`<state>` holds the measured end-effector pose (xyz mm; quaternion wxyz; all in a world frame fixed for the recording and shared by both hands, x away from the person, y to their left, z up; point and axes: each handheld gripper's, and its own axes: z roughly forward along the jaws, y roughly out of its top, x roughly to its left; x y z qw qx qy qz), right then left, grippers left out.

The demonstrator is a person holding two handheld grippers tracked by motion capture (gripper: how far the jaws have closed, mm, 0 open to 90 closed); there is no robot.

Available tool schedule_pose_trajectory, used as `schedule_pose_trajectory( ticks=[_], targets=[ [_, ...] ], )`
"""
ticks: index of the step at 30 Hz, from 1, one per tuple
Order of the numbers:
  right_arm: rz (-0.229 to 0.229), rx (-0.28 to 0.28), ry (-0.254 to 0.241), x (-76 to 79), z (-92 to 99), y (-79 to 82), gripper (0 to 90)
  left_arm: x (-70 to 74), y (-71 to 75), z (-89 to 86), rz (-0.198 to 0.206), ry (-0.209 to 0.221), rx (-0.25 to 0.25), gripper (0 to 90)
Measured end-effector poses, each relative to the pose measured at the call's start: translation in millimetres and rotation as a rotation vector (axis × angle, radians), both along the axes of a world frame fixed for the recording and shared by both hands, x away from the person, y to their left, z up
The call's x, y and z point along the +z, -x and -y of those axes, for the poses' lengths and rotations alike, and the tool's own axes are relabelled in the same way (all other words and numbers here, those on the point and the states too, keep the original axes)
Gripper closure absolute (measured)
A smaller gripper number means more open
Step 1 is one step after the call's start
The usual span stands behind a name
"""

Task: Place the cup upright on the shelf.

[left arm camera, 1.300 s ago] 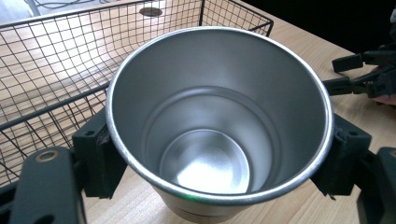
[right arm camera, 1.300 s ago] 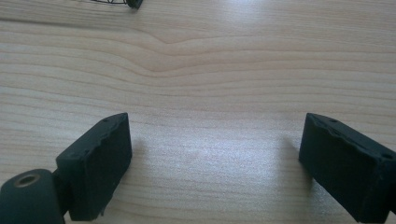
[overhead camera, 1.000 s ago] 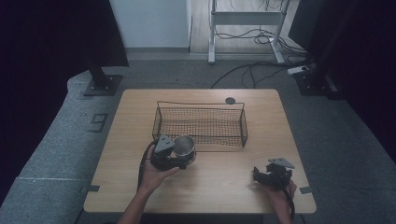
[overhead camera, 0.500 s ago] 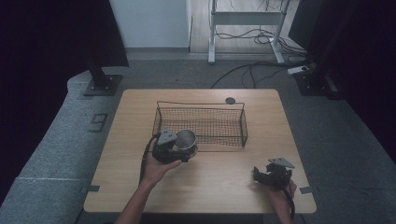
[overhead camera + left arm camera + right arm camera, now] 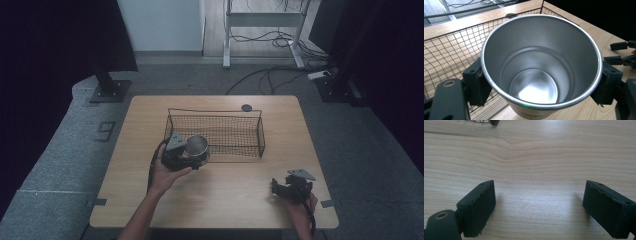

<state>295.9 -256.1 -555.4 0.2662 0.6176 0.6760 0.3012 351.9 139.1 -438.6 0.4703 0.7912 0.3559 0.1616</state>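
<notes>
- The left gripper (image 5: 192, 154) held a stainless steel cup (image 5: 197, 146) at the near left corner of the wire basket (image 5: 215, 131), as the high view showed.
- In the left gripper view, the fingers (image 5: 477, 81) pressed against opposite sides of the cup (image 5: 541, 62) just under its rim, closed on it as far as the metal wall allowed.
- The cup stood upright in that grip, its mouth open toward the camera and its inside bare and shiny down to the round bottom.
- Behind the cup in the left gripper view ran the black mesh of the basket (image 5: 451, 47), with the pale wood of the desk (image 5: 604, 37) beyond it and to the right.
- From the high view the cup sat at the basket's front edge; whether it was over the rim or just outside it could not be told.
- The right gripper (image 5: 280, 187) lay low at the near right part of the desk (image 5: 220, 195), well apart from the basket and the cup, with the person's hand (image 5: 299, 207) behind it.
- In the right gripper view, its fingers (image 5: 477, 206) stood wide apart with nothing between them, only bare wood grain.
- A corner of the basket (image 5: 494, 122) peeked in at the top edge of the right gripper view.
- A small dark round disc (image 5: 246, 107) lay on the desk just behind the basket's far side.
</notes>
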Motion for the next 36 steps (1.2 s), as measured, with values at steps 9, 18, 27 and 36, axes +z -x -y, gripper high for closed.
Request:
schedule_pose_trajectory(
  ticks=[9,18,27,36],
  targets=[
    [0.001,-0.003,0.000,0.1,0.1,0.2,12.0,5.1,-8.2,-2.9,0.002,0.004,-0.006,18.9],
    [0.002,-0.005,-0.001,0.2,0.0,0.2,12.3,9.9,-19.5,-0.6,0.000,-0.011,-0.008,18.9],
    [0.002,-0.003,0.001,0.1,0.2,0.2,12.5,14.7,-37.1,-4.6,-0.016,0.005,0.001,18.9],
    [0.004,-0.002,0.001,0.1,0.3,0.2,12.6,18.2,-45.0,-3.3,-0.015,-0.007,0.003,18.9]
  ],
)
